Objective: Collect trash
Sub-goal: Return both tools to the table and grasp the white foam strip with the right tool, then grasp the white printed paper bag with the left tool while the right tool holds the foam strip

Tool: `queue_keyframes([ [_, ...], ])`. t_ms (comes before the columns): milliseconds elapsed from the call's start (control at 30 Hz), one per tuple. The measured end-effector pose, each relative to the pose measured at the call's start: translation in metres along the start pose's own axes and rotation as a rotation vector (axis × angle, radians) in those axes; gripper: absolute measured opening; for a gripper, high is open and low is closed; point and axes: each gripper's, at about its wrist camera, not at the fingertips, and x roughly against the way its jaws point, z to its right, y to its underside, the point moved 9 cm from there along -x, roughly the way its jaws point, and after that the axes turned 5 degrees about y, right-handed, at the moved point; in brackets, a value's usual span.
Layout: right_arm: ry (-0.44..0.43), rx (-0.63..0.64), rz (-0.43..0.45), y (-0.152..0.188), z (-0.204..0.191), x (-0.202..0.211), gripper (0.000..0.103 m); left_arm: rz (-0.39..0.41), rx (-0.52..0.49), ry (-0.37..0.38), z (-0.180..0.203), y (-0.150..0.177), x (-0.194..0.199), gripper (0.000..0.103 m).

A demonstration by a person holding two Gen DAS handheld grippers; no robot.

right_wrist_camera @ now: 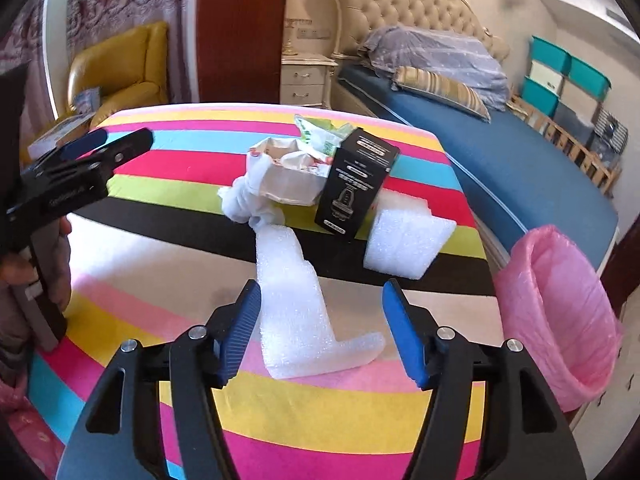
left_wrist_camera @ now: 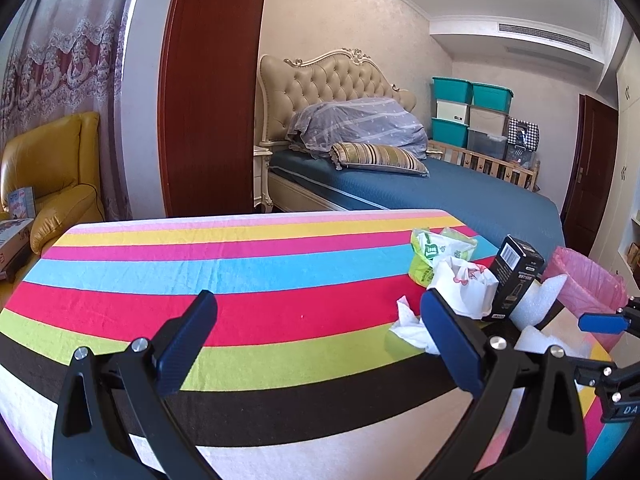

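From my seat, everything sits relative to the black box, which stands tilted on the striped cloth near its far right corner.

Far to the left of the box my left gripper hovers over bare stripes, its jaws wide apart with nothing between them; in the right wrist view it shows at the left edge, held by a hand.

Just left of the box lies the trash pile: a crumpled white tissue, then a torn white paper bag with a little red print, leaning against the box. Behind the bag, beyond the box's top left edge, is a crinkled green-and-white wrapper.

In front of the box, nearer me, a long white foam strip with a hooked foot runs from the tissue toward my right gripper. Those jaws stand apart on either side of the strip's near end; the left pad looks just beside the foam, but I cannot tell if it touches, and the right pad is clear of it.

Just right of the box a white foam block lies flat, touching the box's lower corner.

Further right, off the cloth's edge, stands a bin lined with a pink bag.
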Motion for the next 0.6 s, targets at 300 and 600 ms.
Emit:
queue_keyframes([
  [300,-0.028,0.084,-0.035,0.027,-0.018,-0.013,0.037,-0.012,0.005,0.004,-0.001,0.0,-0.002,0.098],
  [600,-0.01,-0.053,0.078,0.017,0.011,0.011,0.036,-0.077,0.008,0.118,0.022,0.004,-0.014,0.098],
])
